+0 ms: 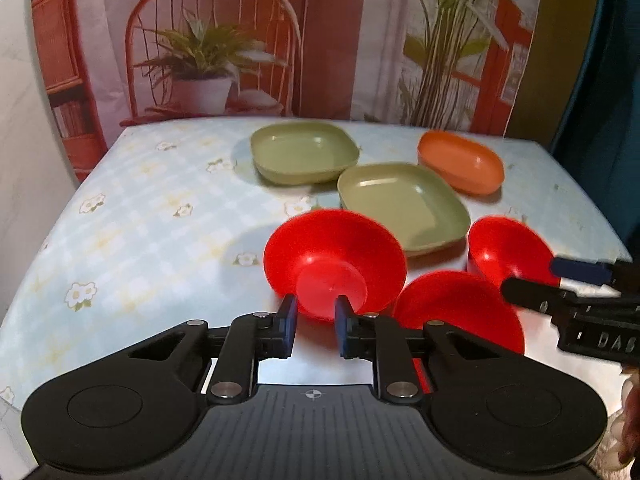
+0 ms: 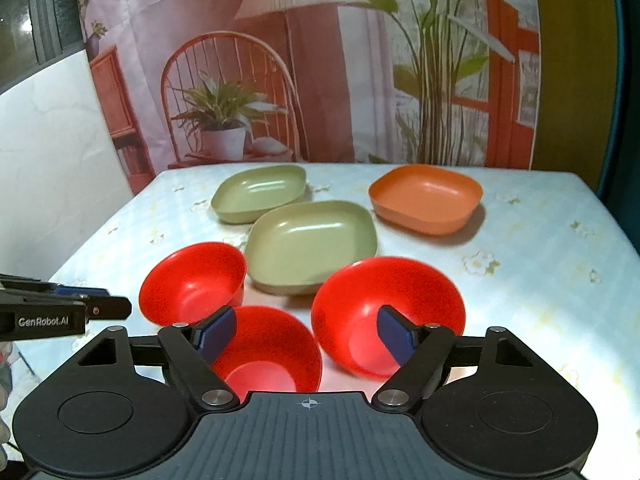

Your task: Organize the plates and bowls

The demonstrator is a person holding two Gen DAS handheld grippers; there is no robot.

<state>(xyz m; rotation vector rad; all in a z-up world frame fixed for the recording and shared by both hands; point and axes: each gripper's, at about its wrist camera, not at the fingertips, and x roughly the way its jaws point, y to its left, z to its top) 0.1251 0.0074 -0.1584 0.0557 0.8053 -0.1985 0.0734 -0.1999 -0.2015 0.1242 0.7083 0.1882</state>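
Three red bowls, two green square plates and one orange square plate lie on the flowered tablecloth. My left gripper (image 1: 316, 320) is shut on the near rim of the left red bowl (image 1: 334, 260), which is tilted toward me; in the right wrist view it is the left bowl (image 2: 192, 282). My right gripper (image 2: 306, 338) is open, its right finger inside the right red bowl (image 2: 388, 312) and its left finger by the front red bowl (image 2: 268, 354). The green plates (image 2: 312, 246) (image 2: 260, 192) sit behind the bowls, the orange plate (image 2: 426, 198) at the back right.
The table (image 1: 140, 208) ends at a printed backdrop curtain. A white wall (image 2: 48, 168) stands to the left. The right gripper's body (image 1: 580, 300) shows at the right edge of the left wrist view.
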